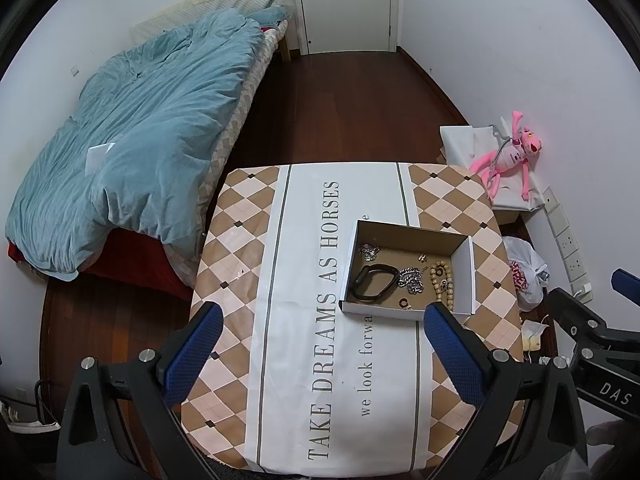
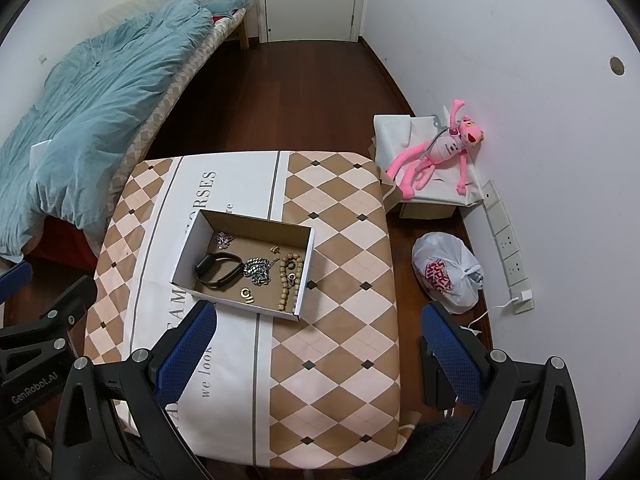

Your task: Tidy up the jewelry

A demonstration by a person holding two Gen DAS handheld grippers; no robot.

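Note:
A shallow cardboard box (image 1: 464, 276) (image 2: 186, 248) stands on the table with the checked cloth (image 1: 240, 224) (image 2: 344, 240). In it lie a black wristband (image 1: 374, 282) (image 2: 219, 269), a silver chain (image 1: 412, 279) (image 2: 258, 270), a wooden bead bracelet (image 1: 443, 280) (image 2: 289, 280), a small silver piece (image 1: 369, 251) (image 2: 224, 239) and small rings (image 2: 247, 294). My left gripper (image 1: 320, 334) is open and empty, above the table just in front of the box. My right gripper (image 2: 318, 332) is open and empty, in front and to the right of the box.
A bed with a blue duvet (image 1: 140, 128) (image 2: 88, 92) runs along the left. A pink plush toy (image 1: 508, 152) (image 2: 436, 152) lies on a covered box by the right wall. A white plastic bag (image 1: 524, 276) (image 2: 446, 272) and a power strip (image 2: 508, 240) are on the floor at the right.

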